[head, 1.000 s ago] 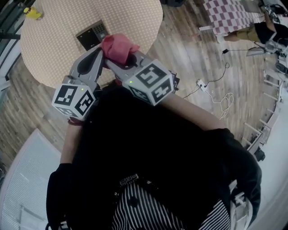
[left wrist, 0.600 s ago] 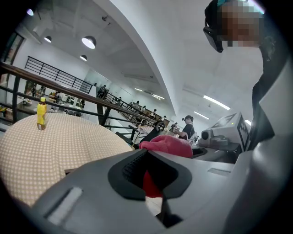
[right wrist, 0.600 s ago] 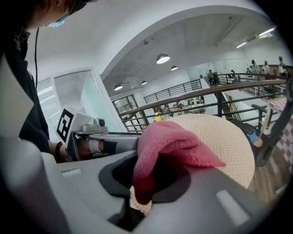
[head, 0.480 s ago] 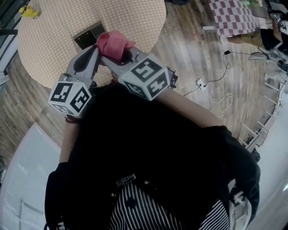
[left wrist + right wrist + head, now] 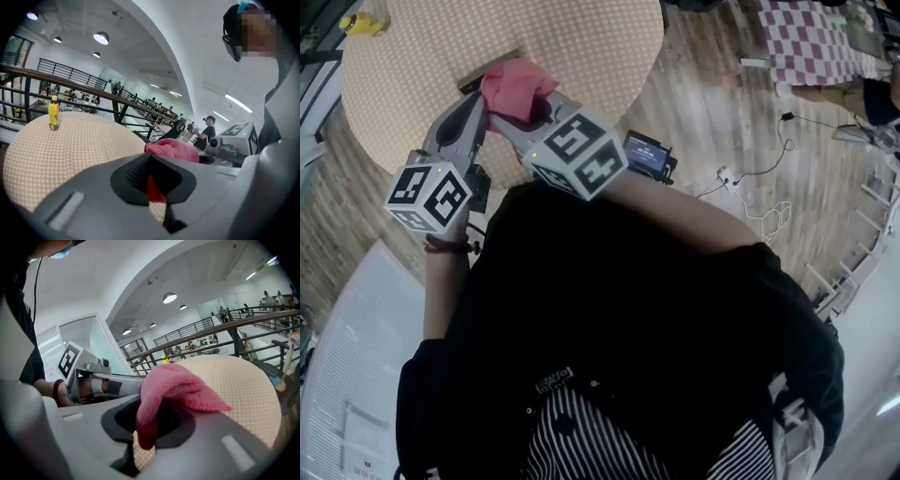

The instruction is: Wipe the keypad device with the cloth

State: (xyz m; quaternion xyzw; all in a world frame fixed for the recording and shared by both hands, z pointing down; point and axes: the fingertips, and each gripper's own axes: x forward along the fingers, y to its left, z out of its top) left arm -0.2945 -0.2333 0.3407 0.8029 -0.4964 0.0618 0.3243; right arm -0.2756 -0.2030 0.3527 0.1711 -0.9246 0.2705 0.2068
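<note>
My right fingers (image 5: pixel 234 446) are closed on the pink cloth (image 5: pixel 173 390). A fold of it hangs down in the gap between them, and the rest bunches up over their tips. My left fingers (image 5: pixel 79 206) are drawn together too. A dark red strip of the same cloth sits in the narrow slot between them, and the main heap lies just past their tips.

From above, the two pairs of fingers come in side by side and meet at the cloth, left on its left edge and right underneath it. The cloth sits on the keypad (image 5: pixel 472 85) and hides nearly all of it; only a dark sliver shows at the cloth's left side. I cannot tell whether the cloth is pressing on it.

All this is on a round worktop (image 5: pixel 581 37) with a dotted beige cover. A small yellow bottle (image 5: pixel 358 22) stands well apart, near the far left rim.
</note>
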